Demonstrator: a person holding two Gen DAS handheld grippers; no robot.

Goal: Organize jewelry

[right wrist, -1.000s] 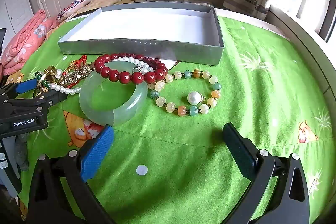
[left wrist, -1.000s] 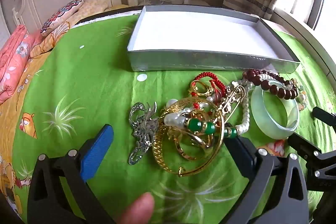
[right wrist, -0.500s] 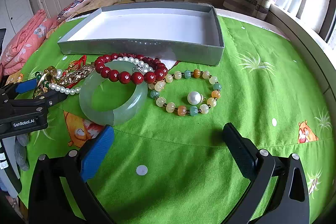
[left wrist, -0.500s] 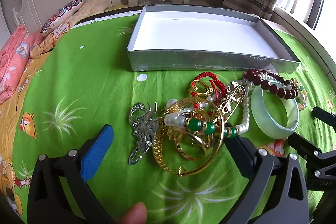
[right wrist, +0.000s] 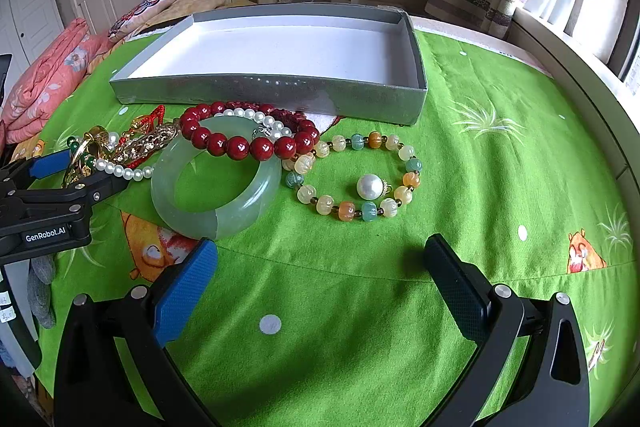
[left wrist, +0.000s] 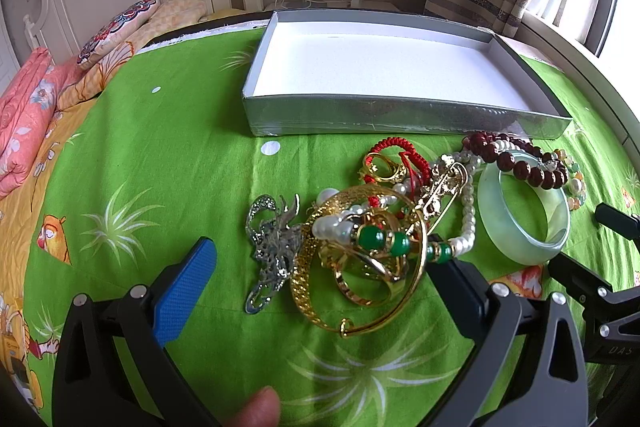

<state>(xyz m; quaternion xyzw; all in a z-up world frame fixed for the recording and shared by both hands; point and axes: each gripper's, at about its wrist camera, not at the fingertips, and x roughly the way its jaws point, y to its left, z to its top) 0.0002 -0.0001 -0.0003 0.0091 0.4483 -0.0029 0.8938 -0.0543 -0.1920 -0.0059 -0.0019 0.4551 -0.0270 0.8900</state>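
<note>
Jewelry, unsorted, lay on the green bedsheet [right wrist: 480, 155] just in front of the grey tray [right wrist: 272, 93], whose white floor held nothing; none of the lot had yet been put away.

- Tangle [left wrist: 360, 247]: gold bangles, pearl strand, green beads and a silver brooch [left wrist: 272, 247], heaped and interlocked. The left gripper [left wrist: 320, 267] hovered over it, fingers spread wide and holding nothing, the heap lying between them; judged to be lining up a first pick.
- Jade bangle [right wrist: 216, 179]: flat on the sheet, with the red bead bracelet [right wrist: 244, 139] resting across its far rim.
- Pastel bead bracelet [right wrist: 356, 179]: laid open in a ring, a loose pearl [right wrist: 370, 185] inside it.

The right gripper [right wrist: 320, 283] waited short of these pieces, fingers parted and bare. A fingertip [left wrist: 256, 407] showed at the lower edge of the left view.
</note>
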